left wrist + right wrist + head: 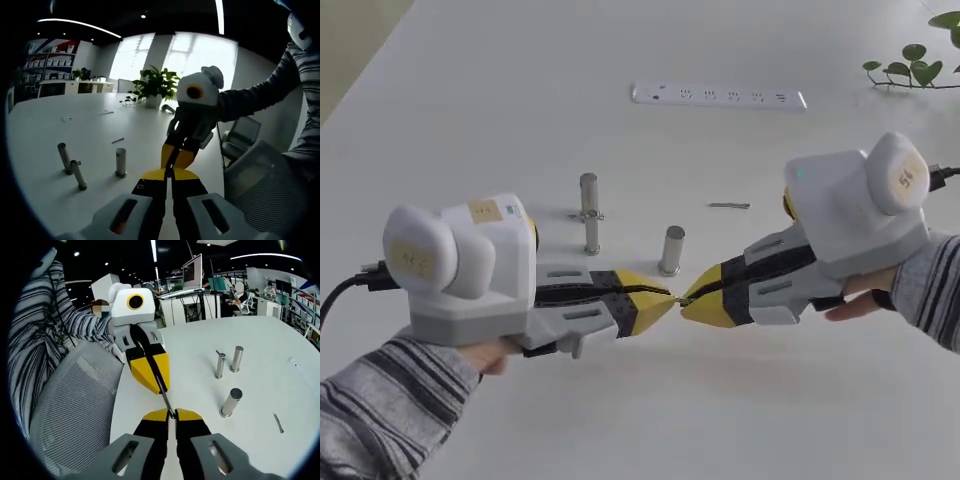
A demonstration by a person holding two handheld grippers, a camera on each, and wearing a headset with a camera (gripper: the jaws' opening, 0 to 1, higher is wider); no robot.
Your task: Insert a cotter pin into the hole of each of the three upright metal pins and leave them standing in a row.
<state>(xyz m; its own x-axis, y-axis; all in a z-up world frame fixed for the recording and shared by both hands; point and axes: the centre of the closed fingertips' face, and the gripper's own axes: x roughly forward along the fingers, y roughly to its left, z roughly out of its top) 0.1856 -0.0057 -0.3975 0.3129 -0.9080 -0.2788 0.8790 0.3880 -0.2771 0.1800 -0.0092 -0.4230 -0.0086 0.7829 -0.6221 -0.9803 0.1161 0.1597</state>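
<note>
Left gripper (667,300): fingers closed to a thin slit, pinching one end of the held cotter pin (169,402).

Right gripper (690,297): fingers closed the same way, on the other end of that cotter pin.

My two sets of yellow tips meet nose to nose above the table (740,400). The held cotter pin bridges the short gap between them, clear of the surface. In the head view it is almost hidden between the tips. The right gripper view shows it plainly as a thin rod running from one tip to the other.

Three upright metal pins stand on the table beyond the tips:
- Pin A (588,190): furthest from me, a plain cylinder.
- Pin B (592,236): just in front of pin A. The fitted cotter pin (588,214) sits crosswise at its top, ends sticking out either side.
- Pin C (671,250): off to the right of pin B and apart from the other two. It is nearest my fingertips and just behind them.

The loose cotter pin (729,206) lies flat on the table, right of pin C and apart from all three uprights.

At the far edge there is a white power strip (718,97), and a leafy plant (915,65) sits at the far right corner.
</note>
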